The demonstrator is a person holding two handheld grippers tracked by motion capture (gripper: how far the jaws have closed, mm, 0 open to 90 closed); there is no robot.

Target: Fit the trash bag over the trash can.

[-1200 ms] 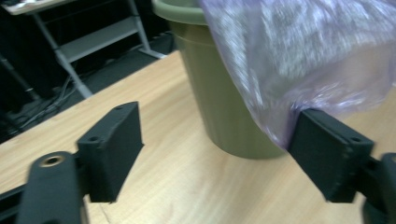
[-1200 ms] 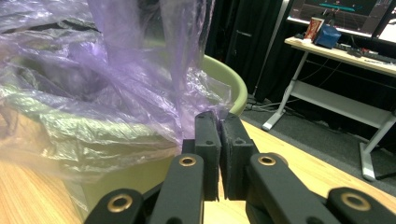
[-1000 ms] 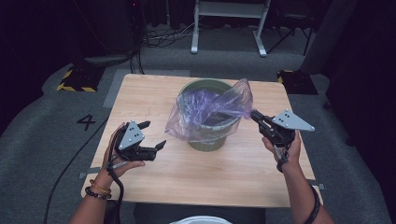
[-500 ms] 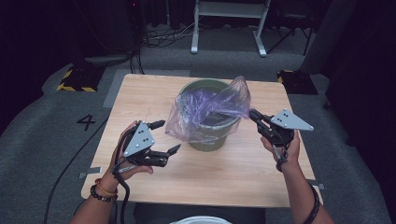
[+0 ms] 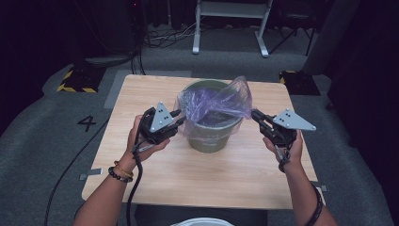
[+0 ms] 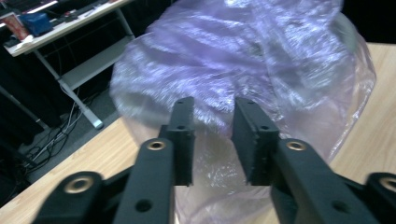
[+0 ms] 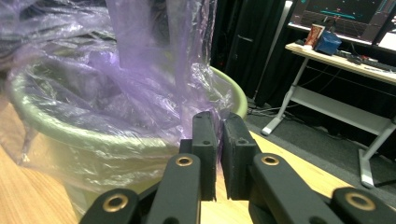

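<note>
On the table (image 5: 155,183), purple bag (image 5: 214,101) lining green bucket (image 5: 209,139)

Wooden table (image 5: 155,94), grey carpet (image 5: 56,117), white desk frame (image 5: 230,19) behind.

The high view looks forward and down over the whole table (image 5: 141,94). Each gripper view sits close, facing the bag (image 6: 243,60) and bin (image 7: 56,126) at the table's middle, shared by all three views.

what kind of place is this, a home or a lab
Probably a lab or recording studio: dark curtained walls, a taped number 4 on the grey carpet, black floor cables, and a white-legged workbench with gear.
</note>
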